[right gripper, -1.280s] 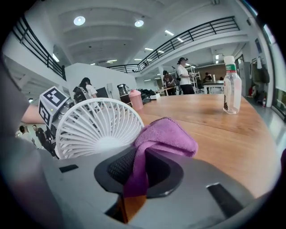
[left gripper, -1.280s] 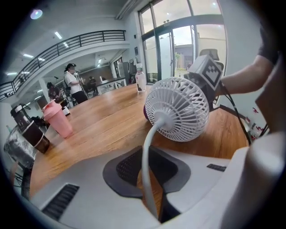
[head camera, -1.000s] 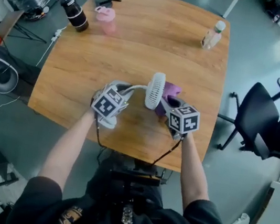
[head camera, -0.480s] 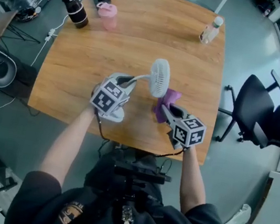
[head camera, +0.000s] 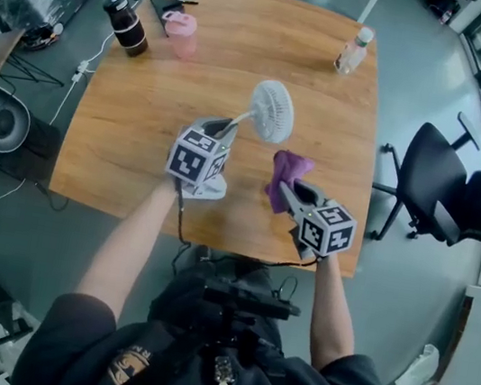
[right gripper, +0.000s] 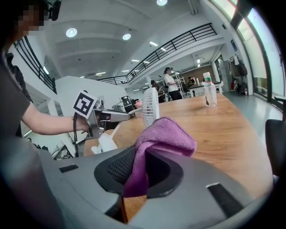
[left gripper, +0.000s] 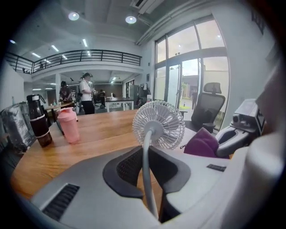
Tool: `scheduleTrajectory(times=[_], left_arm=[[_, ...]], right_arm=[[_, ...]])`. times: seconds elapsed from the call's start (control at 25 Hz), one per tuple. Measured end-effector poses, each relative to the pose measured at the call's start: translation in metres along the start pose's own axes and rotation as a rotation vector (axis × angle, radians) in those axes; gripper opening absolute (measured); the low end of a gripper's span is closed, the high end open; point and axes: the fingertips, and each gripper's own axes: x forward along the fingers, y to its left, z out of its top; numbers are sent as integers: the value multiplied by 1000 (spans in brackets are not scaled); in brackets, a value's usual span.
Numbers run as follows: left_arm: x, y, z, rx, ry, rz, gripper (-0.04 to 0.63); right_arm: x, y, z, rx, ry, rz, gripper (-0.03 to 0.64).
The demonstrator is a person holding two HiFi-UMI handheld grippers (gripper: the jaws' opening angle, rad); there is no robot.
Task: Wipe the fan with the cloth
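The fan (head camera: pixel 272 110) is held by its thin white stem, which is clamped between the nearly closed jaws of the left gripper (head camera: pixel 222 131). The round grille head stands beyond the jaw tips and appears raised clear of the table (head camera: pixel 121 140). The cloth (head camera: pixel 288 169), purple and bunched, is pinched in the closed jaws of the right gripper (head camera: pixel 283 188), with a soft fold projecting past the tips. The cloth is positioned just beside the fan head but apart from it. The fan is judged to be light. The stem is expected to bend under side load, and the fine grille ribs are to be treated as fragile. Hold is therefore best taken on the stem, never on the grille, and only light wiping pressure is advised. The cloth is limp and compliant, so a folded pad should be presented to the grille.
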Motion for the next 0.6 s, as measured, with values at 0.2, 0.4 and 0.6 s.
scheduleTrajectory(times=[0.2, 0.4, 0.6], left_arm=[[16, 17, -10, -97, 23, 28, 54], [23, 43, -28, -171, 63, 84, 52], [28, 53, -44, -218, 136, 86, 52]], right_arm=[[-6, -1, 0, 1, -2, -16, 71], [-2, 7, 5, -14, -3, -17, 71], [10, 23, 19, -39, -18, -10, 71]])
